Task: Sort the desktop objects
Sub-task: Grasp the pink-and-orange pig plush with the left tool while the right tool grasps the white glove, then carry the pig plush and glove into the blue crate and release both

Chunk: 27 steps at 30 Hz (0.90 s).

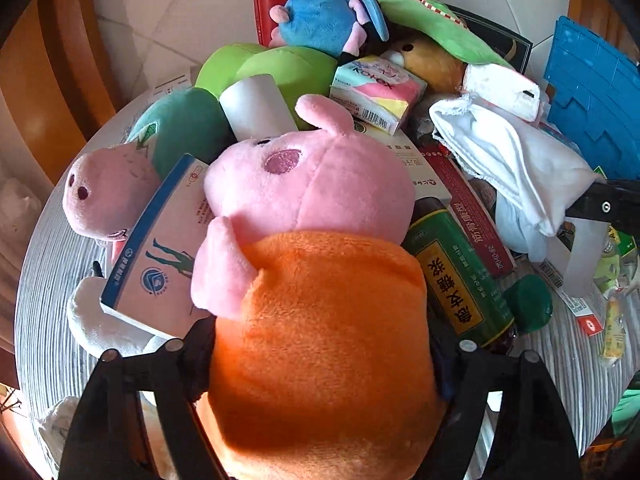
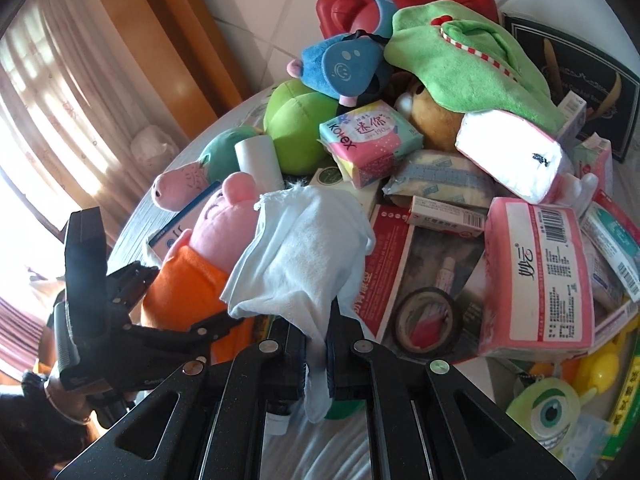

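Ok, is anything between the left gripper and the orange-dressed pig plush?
Nothing visible: the left gripper already clamps the pig plush by its orange body. The right gripper holds a white cloth beside it.

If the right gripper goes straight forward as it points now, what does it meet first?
The right gripper, shut on the white cloth, would probably meet the red box first; depth is unclear.

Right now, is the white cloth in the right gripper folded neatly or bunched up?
Bunched up. The white cloth hangs crumpled from the right gripper, whose fingers pinch one end, with loose uneven folds above.
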Tool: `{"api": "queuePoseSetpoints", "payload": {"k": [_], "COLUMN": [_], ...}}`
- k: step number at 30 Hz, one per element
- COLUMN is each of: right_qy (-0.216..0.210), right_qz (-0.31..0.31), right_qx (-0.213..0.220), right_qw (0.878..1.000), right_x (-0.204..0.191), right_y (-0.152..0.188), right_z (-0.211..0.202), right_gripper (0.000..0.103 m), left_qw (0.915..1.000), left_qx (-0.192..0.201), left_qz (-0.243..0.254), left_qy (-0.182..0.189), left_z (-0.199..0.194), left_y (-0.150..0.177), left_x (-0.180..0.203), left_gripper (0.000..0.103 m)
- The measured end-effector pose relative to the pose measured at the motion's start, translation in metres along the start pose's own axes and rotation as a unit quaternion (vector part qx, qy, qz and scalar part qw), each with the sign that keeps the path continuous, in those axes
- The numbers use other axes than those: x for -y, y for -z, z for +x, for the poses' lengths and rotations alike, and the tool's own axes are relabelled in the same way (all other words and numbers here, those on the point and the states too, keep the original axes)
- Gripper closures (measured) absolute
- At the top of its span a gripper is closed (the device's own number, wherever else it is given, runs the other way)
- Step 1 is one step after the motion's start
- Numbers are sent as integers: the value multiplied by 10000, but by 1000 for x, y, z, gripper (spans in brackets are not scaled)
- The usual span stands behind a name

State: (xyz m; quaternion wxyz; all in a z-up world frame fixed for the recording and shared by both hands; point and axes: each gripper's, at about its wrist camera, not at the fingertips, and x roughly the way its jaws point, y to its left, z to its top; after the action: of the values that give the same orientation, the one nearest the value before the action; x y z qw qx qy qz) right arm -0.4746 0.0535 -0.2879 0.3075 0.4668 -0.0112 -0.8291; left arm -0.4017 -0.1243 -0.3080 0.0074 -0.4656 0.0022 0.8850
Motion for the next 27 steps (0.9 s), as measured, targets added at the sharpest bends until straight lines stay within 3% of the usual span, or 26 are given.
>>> {"api": "queuePoseSetpoints", "payload": {"k": [10,17,21,27], "right_qy": [-102,-47,216,929], "right_qz": [-76,-82,50,290], "right_qx": [421,1242,1931,3083], "right_qw": [9990,9922,9809,9463], "right_x": [-25,-45,-44,-19], "right_y": [-10,-20,-24,-6], "right_z": [-28,-98,-157,-274], "right_gripper": [96,96,96,96], "left_qw": [9970,9865,9729,9329], "left_qx": [684,1428,1926,2755], "left_qz": [320,740,1155,1963], "left_qy": [190,299,545,1234], "left_z": [-66,-130,-166,-221], "left_y": [0,-33,-62,-107], "left_x": [6,18,46,131], "left_gripper": [31,31,31,31]}}
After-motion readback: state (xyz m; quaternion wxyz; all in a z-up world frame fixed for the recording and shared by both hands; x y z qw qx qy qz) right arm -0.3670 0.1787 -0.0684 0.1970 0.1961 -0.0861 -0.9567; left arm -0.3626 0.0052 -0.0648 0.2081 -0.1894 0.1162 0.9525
